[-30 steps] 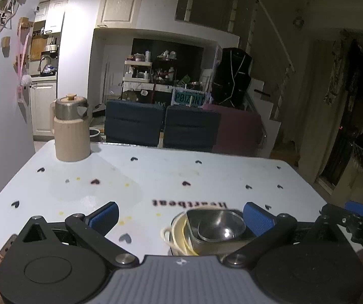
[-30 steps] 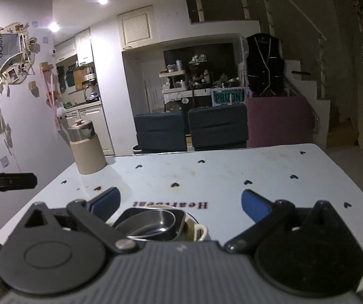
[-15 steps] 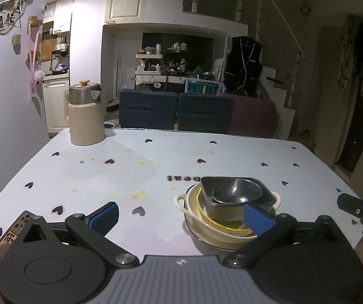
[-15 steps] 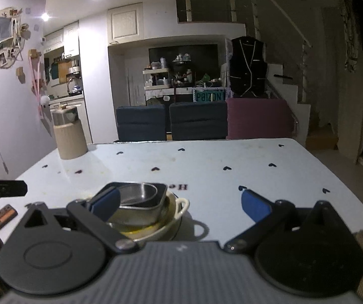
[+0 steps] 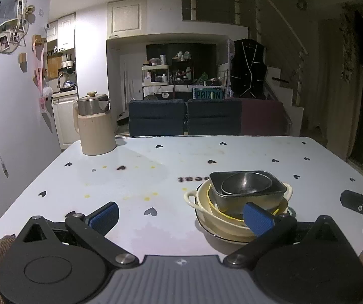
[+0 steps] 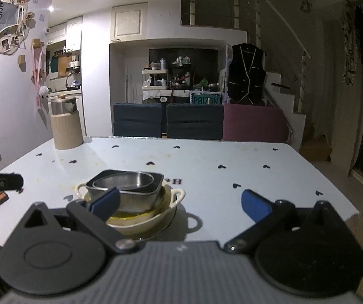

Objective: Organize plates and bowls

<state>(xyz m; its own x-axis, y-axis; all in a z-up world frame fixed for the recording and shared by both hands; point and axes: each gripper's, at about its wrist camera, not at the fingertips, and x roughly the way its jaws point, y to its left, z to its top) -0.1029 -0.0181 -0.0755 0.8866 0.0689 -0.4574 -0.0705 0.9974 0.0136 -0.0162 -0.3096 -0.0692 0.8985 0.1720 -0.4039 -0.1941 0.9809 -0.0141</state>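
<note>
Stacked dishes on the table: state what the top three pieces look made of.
Round bowl: looks like brushed steel, grey with soft glints. Square dish under it: likewise metal, dull grey sheen. Handled bowl below: probably glazed ceramic, glossy cream, though enamel is possible.

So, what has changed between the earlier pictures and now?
Both grippers, left gripper and right gripper, have pulled back toward the person, away from the nested stack of bowls, which now shows whole in both views. Nothing was gripped or released; both jaws stay wide open. The stack and the jug have not moved on the table.
</note>
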